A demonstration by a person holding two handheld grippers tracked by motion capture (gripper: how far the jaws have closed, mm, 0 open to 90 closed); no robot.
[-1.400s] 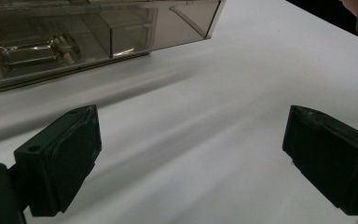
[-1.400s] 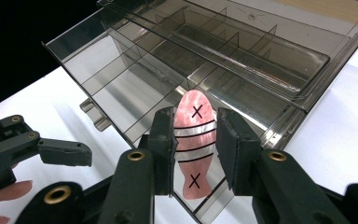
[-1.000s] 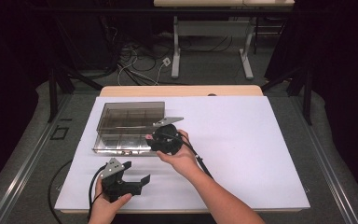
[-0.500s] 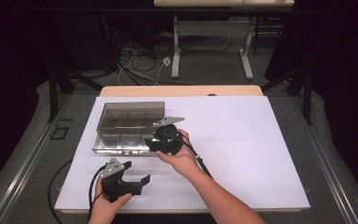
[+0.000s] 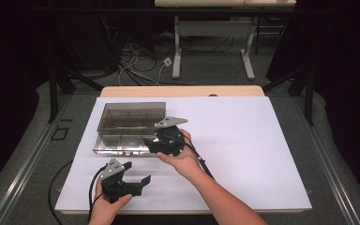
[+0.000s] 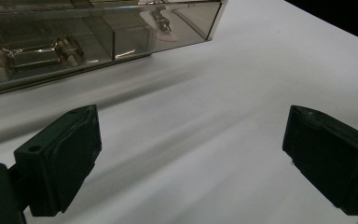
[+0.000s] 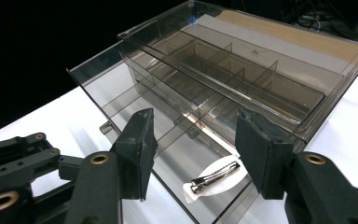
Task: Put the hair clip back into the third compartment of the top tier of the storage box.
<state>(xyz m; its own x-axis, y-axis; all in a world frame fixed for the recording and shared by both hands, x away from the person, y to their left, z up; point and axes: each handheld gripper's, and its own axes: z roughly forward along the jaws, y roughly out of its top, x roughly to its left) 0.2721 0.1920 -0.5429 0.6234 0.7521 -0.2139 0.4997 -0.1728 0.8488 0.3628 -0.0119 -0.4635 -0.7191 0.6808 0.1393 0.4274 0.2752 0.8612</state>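
Smoked-plastic compartment box [image 7: 223,88] lies open directly ahead of my right claw [image 7: 193,140], its lid tilted up beyond the dividers. Just below and between my right claw's pads, a silver hair clip [image 7: 214,177] rests on a white disc in the nearest corner compartment; the pads [image 7: 137,149] stand apart to either side and touch neither clip nor box. These jaws have just been opening, with the clip lying under the gap rather than pinched in it. I judge the step in hand to be the setting-down of the clip in its compartment, now done or nearly so. The next move calls for lifting this claw straight clear of the box wall without dragging the clip. My left claw [image 6: 191,149] waits with jaws wide apart over bare white worktop [image 6: 242,93], the box [image 6: 98,32] ahead and to its left, nothing between its pads.
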